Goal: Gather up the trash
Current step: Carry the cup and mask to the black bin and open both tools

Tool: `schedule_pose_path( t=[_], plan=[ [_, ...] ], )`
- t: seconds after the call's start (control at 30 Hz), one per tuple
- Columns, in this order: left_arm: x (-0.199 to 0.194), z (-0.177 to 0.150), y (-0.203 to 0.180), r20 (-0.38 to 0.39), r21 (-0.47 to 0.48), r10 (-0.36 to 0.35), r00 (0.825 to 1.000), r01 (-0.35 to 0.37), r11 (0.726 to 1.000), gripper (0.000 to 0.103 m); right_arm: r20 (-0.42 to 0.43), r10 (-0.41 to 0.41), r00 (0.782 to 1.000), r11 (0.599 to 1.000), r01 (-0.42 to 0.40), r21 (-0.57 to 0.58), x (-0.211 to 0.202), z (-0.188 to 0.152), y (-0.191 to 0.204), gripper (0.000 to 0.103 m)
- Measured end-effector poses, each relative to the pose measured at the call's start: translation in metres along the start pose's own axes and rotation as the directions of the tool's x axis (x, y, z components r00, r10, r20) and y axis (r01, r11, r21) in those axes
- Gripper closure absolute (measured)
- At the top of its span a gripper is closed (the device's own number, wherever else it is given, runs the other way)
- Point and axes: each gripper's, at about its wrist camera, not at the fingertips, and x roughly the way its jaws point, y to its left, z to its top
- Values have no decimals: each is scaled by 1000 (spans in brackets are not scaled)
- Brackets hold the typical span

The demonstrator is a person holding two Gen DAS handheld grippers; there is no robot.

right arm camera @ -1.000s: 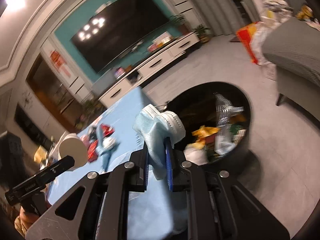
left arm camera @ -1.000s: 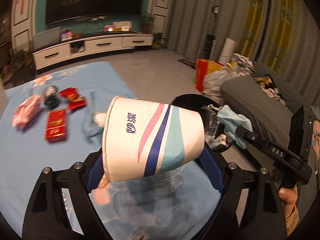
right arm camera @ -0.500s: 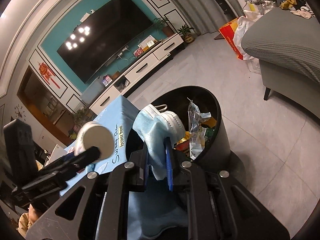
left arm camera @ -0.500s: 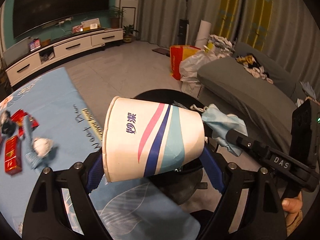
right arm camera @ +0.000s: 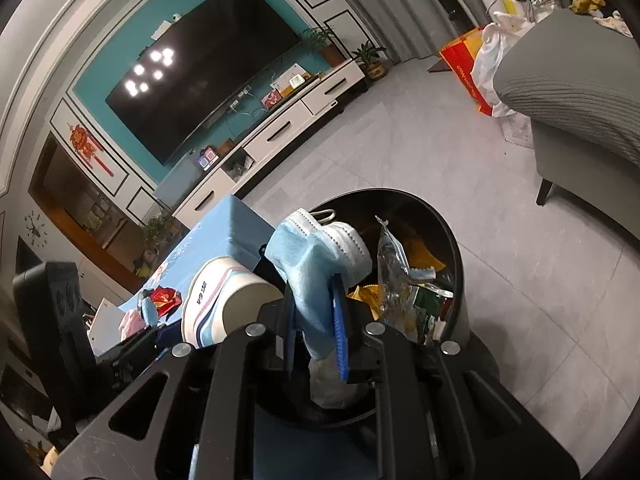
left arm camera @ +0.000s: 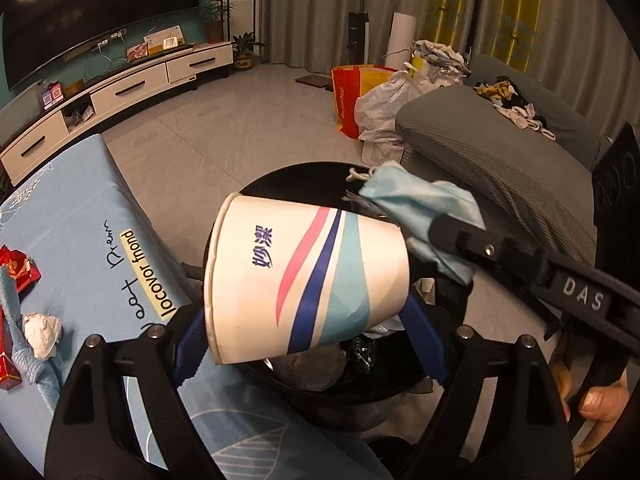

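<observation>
A white paper cup (left arm camera: 304, 276) with pink and blue stripes lies sideways in my left gripper (left arm camera: 308, 332), whose blue pads press on its sides. The cup hangs over the near rim of a round black trash bin (left arm camera: 296, 176) that holds several wrappers. My right gripper (right arm camera: 316, 320) holds a crumpled light blue face mask (right arm camera: 316, 256) over the same bin (right arm camera: 456, 240). Its jaws are opening, and the mask still stands up between the pads. The cup (right arm camera: 224, 300) sits just left of the mask; the mask (left arm camera: 416, 204) also shows in the left wrist view.
A table with a blue cloth (left arm camera: 80, 220) stands left of the bin, with red wrappers (left arm camera: 16, 272) and a crumpled tissue (left arm camera: 42, 334) on it. A grey sofa (left arm camera: 500, 160) is to the right, with bags (left arm camera: 376, 108) on the floor. A hand (left arm camera: 600, 400) grips the right tool.
Both grippers have moved from above the table to above the bin, each carrying its item. The right gripper's pads now stand slightly wider around the mask.
</observation>
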Motion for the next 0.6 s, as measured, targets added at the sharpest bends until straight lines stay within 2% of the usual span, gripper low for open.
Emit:
schedule_pose_path(
  t=[0.07,0.13,0.33,0.6],
  plan=[
    [3,2,0,-5,1,1,1000,-1,1000,17,-2,-12,1000,1000,12,0,4,4,0,68],
    [6,4,2,-8,-3,3,1000,-3,1000,12,-8,-24,1000,1000,24,12,7,7,-2,58],
    [-2,1,9,-2,-34,-5,1000,4,999,11,0,-18,1000,999,18,39,-4,4,-6,55],
    [-46,-48,41,-2,-150,-22,1000,21,989,6,-57,-43,997,998,45,39,-19,-24,-3,52]
  ],
)
